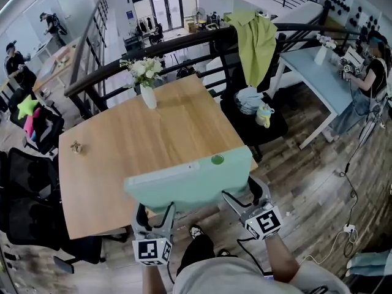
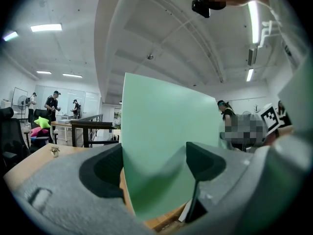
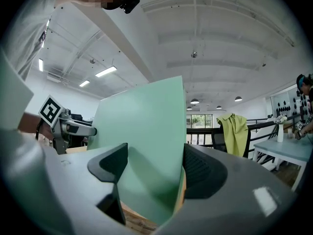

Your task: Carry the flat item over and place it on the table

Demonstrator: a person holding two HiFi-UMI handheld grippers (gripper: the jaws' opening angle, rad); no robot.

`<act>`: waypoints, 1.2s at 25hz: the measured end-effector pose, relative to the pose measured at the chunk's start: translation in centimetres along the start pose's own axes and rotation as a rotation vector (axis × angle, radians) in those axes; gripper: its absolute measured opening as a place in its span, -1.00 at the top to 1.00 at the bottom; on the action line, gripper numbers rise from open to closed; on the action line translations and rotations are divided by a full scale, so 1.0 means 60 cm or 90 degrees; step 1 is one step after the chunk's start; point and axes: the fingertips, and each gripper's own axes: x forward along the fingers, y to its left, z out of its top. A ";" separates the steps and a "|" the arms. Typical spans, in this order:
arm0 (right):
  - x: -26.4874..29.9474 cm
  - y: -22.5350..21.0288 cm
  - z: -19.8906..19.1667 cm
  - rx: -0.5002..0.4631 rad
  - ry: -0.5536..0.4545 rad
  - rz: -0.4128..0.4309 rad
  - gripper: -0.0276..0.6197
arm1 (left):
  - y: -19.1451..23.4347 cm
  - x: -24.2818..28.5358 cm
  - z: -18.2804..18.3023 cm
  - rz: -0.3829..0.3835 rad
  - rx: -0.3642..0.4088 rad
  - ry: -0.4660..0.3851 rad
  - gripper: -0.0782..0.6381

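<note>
Left tongs (image 1: pixel 158 212) and right tongs (image 1: pixel 237 202) are both pinching the green board (image 1: pixel 190 179) by its near long edge, hanging crosswise over the near side of the bench (image 1: pixel 135 149).

table (image 1: pixel 153 141) near edge behind board (image 1: pixel 187 181), ornament (image 1: pixel 76 146) indistinct

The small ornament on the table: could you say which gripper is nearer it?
Left: the left gripper, clamping the green board, is right of the ornament; the right gripper farther right.

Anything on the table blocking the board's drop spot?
Nothing visible. The wooden table ahead of the green board is bare; the flower vase stands at its far edge and a small ornament near its left edge, both apart from the board.
</note>
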 end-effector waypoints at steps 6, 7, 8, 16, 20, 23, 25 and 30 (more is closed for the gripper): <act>0.064 0.005 0.016 -0.012 0.012 0.000 -0.20 | 0.054 0.033 0.009 -0.011 -0.014 -0.001 -0.36; 0.074 0.006 0.018 -0.012 0.013 -0.001 -0.20 | 0.064 0.039 0.011 -0.013 -0.016 -0.003 -0.36; 0.083 0.008 0.019 -0.012 0.014 -0.002 -0.20 | 0.072 0.045 0.013 -0.017 -0.019 -0.004 -0.36; 0.152 0.010 0.021 -0.021 0.016 -0.008 -0.20 | 0.128 0.082 0.013 -0.029 -0.022 -0.010 -0.36; 0.182 0.007 0.019 -0.017 0.021 -0.008 -0.20 | 0.150 0.102 0.017 -0.028 -0.029 -0.011 -0.36; 0.205 0.005 0.025 -0.017 0.019 -0.005 -0.20 | 0.166 0.118 0.020 -0.025 -0.026 -0.008 -0.36; 0.222 -0.001 0.023 -0.015 0.019 -0.002 -0.20 | 0.175 0.131 0.021 -0.022 -0.029 -0.006 -0.36; 0.274 -0.024 0.017 -0.010 0.020 0.014 -0.21 | 0.195 0.168 0.020 -0.008 -0.028 0.001 -0.36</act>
